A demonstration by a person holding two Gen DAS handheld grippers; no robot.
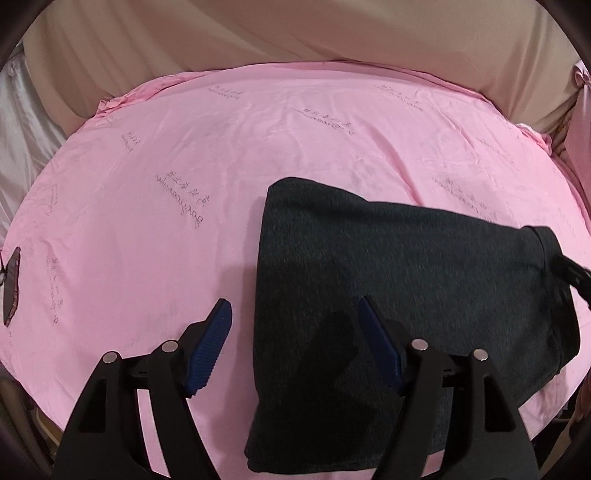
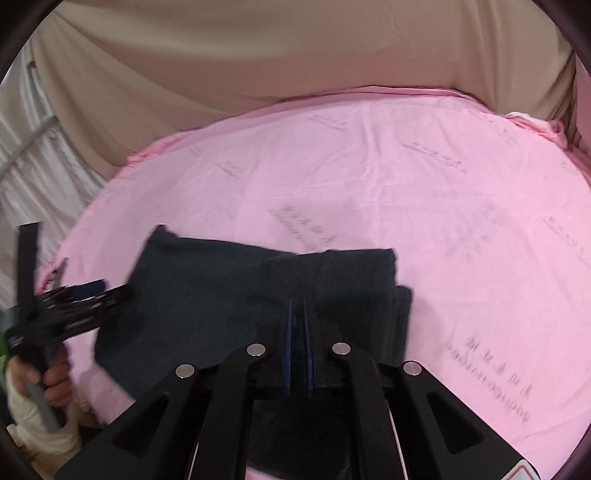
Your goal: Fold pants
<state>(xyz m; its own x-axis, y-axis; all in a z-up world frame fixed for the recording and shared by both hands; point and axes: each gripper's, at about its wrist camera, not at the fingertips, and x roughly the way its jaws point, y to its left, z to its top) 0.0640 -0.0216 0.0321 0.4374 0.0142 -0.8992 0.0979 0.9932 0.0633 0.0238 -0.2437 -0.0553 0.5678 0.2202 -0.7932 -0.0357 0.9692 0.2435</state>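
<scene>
Pink sheet, printed with faint script, covers the whole work surface, and we see a beige cloth backdrop hanging behind it. At the far left edge of the left wrist view a small dark oval object lies on the sheet; we cannot tell what it is.

Moving right, our left gripper stands wide open with nothing between its blue pads. One finger hangs over bare sheet, the other over the near left part of the dark grey pants. In the right wrist view we see a hand holding this gripper's handle at the left side.

The pants lie folded into a compact block on the sheet, nearer our edge than the far one, with layered edges stacked at the right end.

Further right, our right gripper has its pads drawn almost together over the right part of the pants. The fabric there is too dark for us to tell whether any of it is pinched between them.
</scene>
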